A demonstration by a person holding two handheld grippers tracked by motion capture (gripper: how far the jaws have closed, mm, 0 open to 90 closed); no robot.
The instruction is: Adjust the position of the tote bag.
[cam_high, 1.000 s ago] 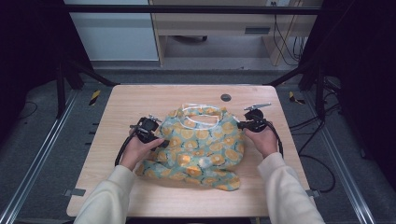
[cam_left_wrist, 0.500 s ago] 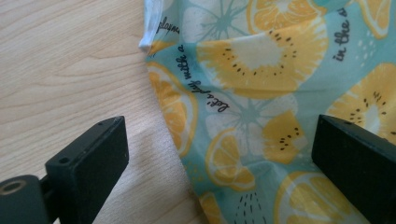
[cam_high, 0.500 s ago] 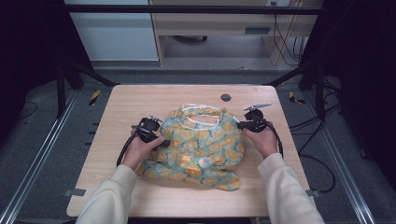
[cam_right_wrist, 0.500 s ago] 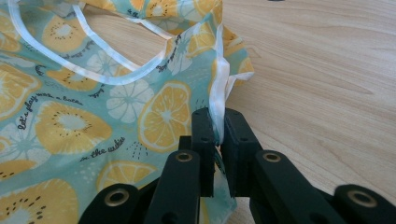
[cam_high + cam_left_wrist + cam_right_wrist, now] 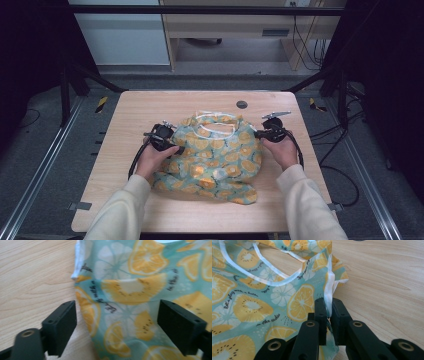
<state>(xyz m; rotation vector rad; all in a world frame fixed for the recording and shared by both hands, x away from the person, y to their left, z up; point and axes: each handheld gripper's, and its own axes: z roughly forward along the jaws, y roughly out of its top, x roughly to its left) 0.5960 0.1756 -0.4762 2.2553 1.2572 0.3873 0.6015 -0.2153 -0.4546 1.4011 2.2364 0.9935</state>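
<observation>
A lemon-print shirt (image 5: 215,152) lies crumpled in the middle of the wooden desk (image 5: 130,115). The right tool (image 5: 328,315) pinches its white-trimmed edge. The left tool (image 5: 116,327) gapes wide over the opposite edge.

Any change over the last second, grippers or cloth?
Nothing visibly moved. The left gripper is open at the edge of the teal fruit-print fabric garment; the right gripper is clamped on its white-trimmed edge, as before.
</observation>
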